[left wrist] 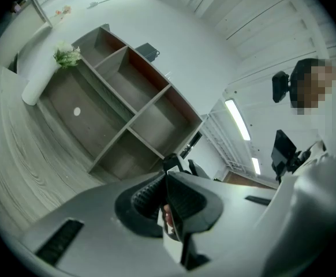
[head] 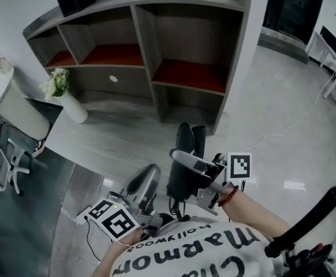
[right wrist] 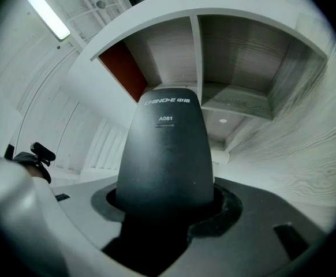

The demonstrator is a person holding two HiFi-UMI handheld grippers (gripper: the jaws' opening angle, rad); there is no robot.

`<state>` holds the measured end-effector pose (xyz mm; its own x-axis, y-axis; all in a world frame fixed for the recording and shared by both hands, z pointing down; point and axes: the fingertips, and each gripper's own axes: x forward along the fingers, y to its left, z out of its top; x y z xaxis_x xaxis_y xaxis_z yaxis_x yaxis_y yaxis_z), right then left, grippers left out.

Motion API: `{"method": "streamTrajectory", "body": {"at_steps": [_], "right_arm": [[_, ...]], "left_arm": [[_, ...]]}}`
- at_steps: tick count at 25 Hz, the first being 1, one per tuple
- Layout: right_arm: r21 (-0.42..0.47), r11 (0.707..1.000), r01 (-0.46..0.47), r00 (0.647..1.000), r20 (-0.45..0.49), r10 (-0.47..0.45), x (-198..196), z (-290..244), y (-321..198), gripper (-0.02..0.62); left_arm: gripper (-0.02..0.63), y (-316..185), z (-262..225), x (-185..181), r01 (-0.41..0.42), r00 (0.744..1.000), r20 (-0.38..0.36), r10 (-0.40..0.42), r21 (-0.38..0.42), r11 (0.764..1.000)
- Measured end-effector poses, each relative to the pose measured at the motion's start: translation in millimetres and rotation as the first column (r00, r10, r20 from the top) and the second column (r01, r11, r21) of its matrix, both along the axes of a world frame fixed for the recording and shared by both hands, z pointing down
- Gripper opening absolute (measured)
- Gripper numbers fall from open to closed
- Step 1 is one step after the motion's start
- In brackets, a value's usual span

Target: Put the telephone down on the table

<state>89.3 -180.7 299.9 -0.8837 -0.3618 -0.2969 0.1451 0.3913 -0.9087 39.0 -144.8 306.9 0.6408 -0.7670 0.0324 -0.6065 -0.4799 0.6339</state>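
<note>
The black telephone (head: 184, 138) is up in the air, clamped in my right gripper (head: 192, 165), just in front of the grey wood-grain table (head: 116, 140). In the right gripper view the telephone (right wrist: 167, 149) stands between the jaws of my right gripper (right wrist: 165, 209), its white lettering facing the camera and the shelf unit beyond it. A thin black cord (head: 176, 208) hangs under it. Lower left in the head view is my left gripper (head: 146, 183). In its own view my left gripper (left wrist: 169, 199) has its dark pads pressed together with nothing held, and it points at the shelves.
A grey shelf unit (head: 150, 56) with red-floored compartments stands on the table's far side. A white vase with flowers (head: 70, 103) and a dark screen (head: 44, 111) are at the table's left. A white chair (head: 9, 160) stands by the left edge. Glossy floor lies to the right.
</note>
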Motion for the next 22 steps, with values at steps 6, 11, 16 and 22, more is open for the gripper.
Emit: {"method": "streamTrajectory", "body": {"at_steps": [6,11,16,22], "right_arm": [[-0.044,0.998,-0.034,0.999,0.011,0.035,10.5,11.4,1.1,0.279],[-0.058,0.996,-0.072,0.997,0.0,0.073,21.5,19.8,3.0,0.281],[-0.076,0.988,-0.136,0.991,-0.007,0.136,18.1,25.9,-8.8,0.281],[-0.103,0.973,-0.207,0.978,-0.011,0.207,7.7,36.1,-19.0,0.28]], "left_arm": [[0.023,-0.2,15.1,12.8,-0.039,0.999,0.013,0.04,-0.045,0.998],[0.023,-3.4,21.0,24.3,-0.086,0.996,0.023,0.087,-0.055,0.995],[0.023,-15.1,27.2,13.7,-0.132,0.991,0.021,0.134,-0.064,0.989],[0.023,-26.6,34.7,-4.1,-0.187,0.981,0.026,0.19,-0.086,0.979]]}}
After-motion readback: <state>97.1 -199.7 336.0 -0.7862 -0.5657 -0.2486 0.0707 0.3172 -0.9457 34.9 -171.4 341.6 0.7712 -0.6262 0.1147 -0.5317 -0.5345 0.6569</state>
